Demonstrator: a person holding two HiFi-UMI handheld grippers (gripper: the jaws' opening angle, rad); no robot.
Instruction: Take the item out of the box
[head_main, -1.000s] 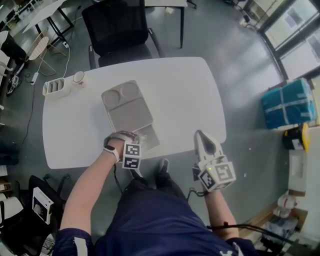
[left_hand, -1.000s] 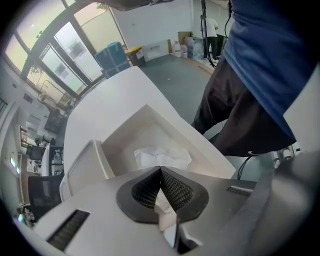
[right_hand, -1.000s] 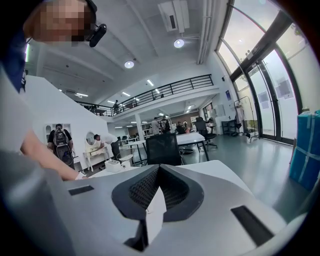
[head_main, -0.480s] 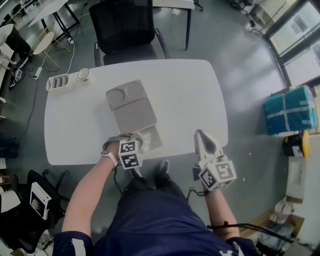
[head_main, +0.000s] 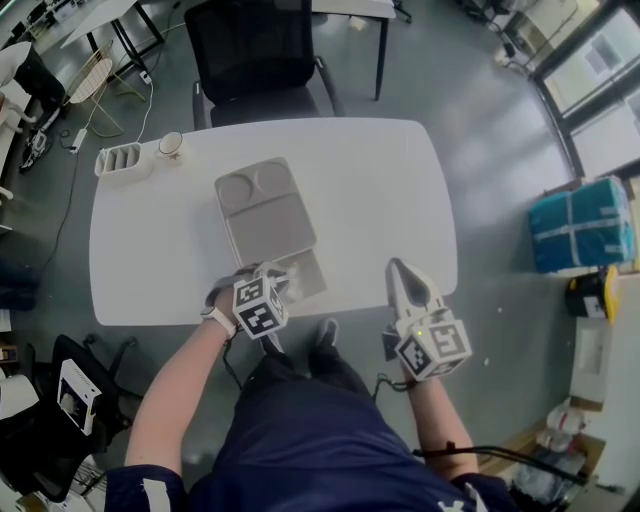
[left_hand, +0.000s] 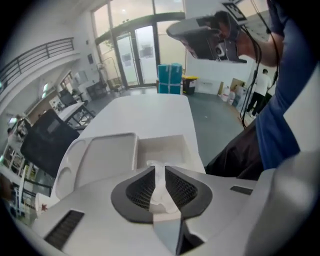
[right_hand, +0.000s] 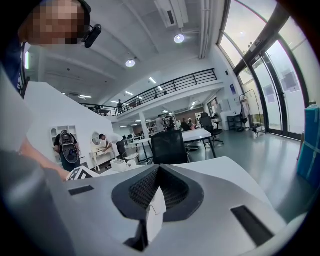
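Note:
An open grey box (head_main: 265, 225) lies on the white table (head_main: 380, 190), its lid with two round recesses laid flat behind a small compartment (head_main: 308, 278) at the front edge. My left gripper (head_main: 280, 280) reaches into that compartment (left_hand: 165, 145). The jaws of the left gripper (left_hand: 159, 172) stand a narrow gap apart and are opening. A pale crumpled item (left_hand: 150, 163) shows in the compartment right at the tips and in the gap. I cannot tell if the pads touch it. My right gripper (head_main: 403, 272) rests at the table's front edge, shut and empty (right_hand: 157, 172).
A black chair (head_main: 262, 50) stands at the table's far side. A white organiser (head_main: 120, 160) and a small round object (head_main: 171, 146) sit at the far left corner. A teal wrapped bundle (head_main: 582, 222) is on the floor to the right.
The left gripper has tilted and shifted slightly at the box's near end. The right gripper has stayed where it was.

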